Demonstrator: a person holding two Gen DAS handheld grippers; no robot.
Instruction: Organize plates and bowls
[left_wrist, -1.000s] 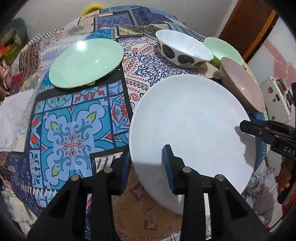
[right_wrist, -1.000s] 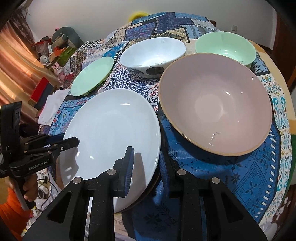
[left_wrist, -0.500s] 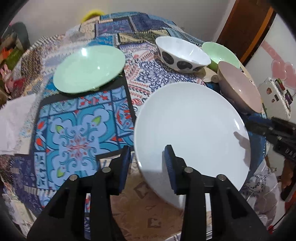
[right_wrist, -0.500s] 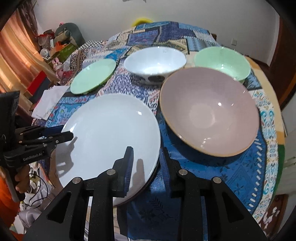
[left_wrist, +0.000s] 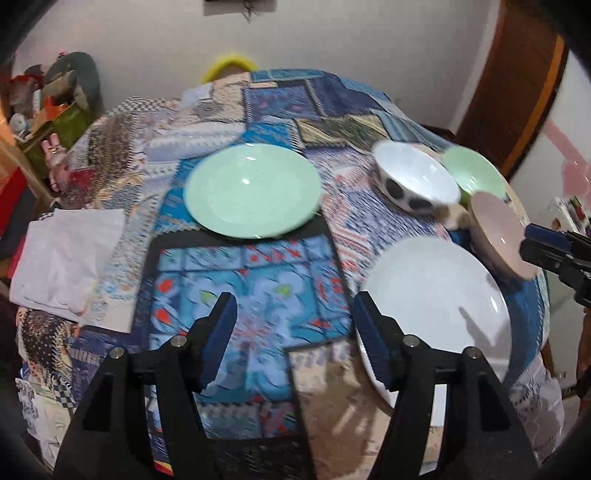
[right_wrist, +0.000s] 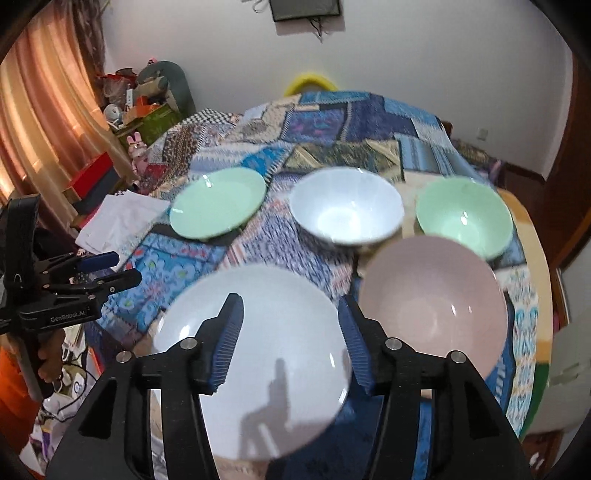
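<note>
The surface (right_wrist: 369, 122) is round and draped in a patchwork cloth (left_wrist: 258, 280) of blue, red and cream prints. Behind it stand a pale wall (right_wrist: 406, 44), orange curtains (right_wrist: 44, 122) and a cluttered shelf with boxes and a toy rabbit (right_wrist: 135, 146); a brown door (left_wrist: 517, 85) shows in the left wrist view.

Taking the large white plate (right_wrist: 266, 332) as landmark, it lies flat at the near edge of the surface. Just beside it to the right sits the pink bowl (right_wrist: 436, 306), upright, mouth up. Beyond the plate stands the white bowl (right_wrist: 347, 210), black-spotted on its outside, with the green bowl (right_wrist: 463, 216) beside it, farther right. The green plate (right_wrist: 218, 206) lies flat beyond the white plate to the left, and a folded white cloth (left_wrist: 70, 254) lies left of that.

The right gripper (right_wrist: 290, 339) hovers over the white plate, fingers spread wide, holding nothing. The left gripper (left_wrist: 291, 336) hangs over the cloth just left of the white plate, fingers likewise wide apart and empty. Its body reads "GenRobot.AI" in the right wrist view.
</note>
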